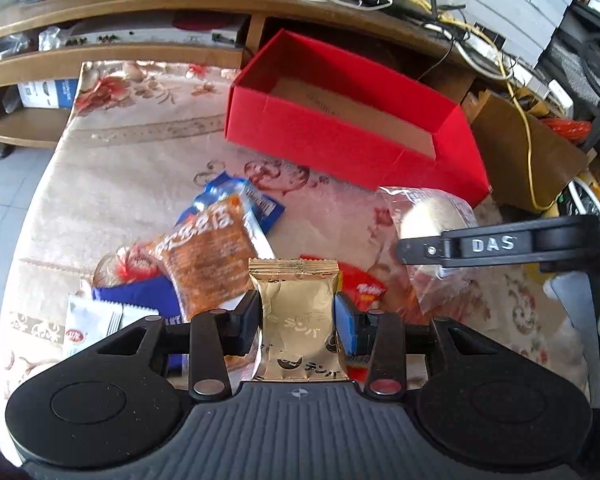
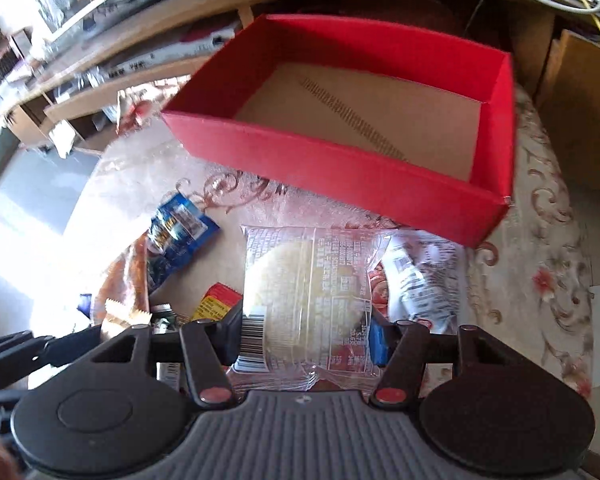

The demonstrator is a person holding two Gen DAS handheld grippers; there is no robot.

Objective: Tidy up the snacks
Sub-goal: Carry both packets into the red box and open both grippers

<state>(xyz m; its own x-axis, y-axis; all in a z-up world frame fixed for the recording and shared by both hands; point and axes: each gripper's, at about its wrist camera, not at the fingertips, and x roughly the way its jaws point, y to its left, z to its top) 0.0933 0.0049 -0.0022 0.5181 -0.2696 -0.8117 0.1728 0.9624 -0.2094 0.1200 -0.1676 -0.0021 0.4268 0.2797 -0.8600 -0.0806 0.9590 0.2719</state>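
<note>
The left tongs are clamped on a small gold packet, which stands upright between the pads with its crimped top edge pointing away from the camera. The right tongs are clamped on a clear-wrapped round pale cake, its label with printed text and a barcode facing up; in the left wrist view the same cake shows at the right with one black finger of the right tongs lying across it. Both are held over a desk covered with a pale flowered cloth. An open red box sits on the far part of the desk, its brown cardboard floor bare apart from a printed line; in the right wrist view the box lies just beyond the held cake. Other snacks lie loose on the cloth in front of the box: an orange-brown bag with a blue top, a white sachet at the left, a red packet just behind the gold one, and, in the right wrist view, a white and red printed packet beside and partly under the cake. Behind the desk runs a wooden shelf unit with cables on top.
</note>
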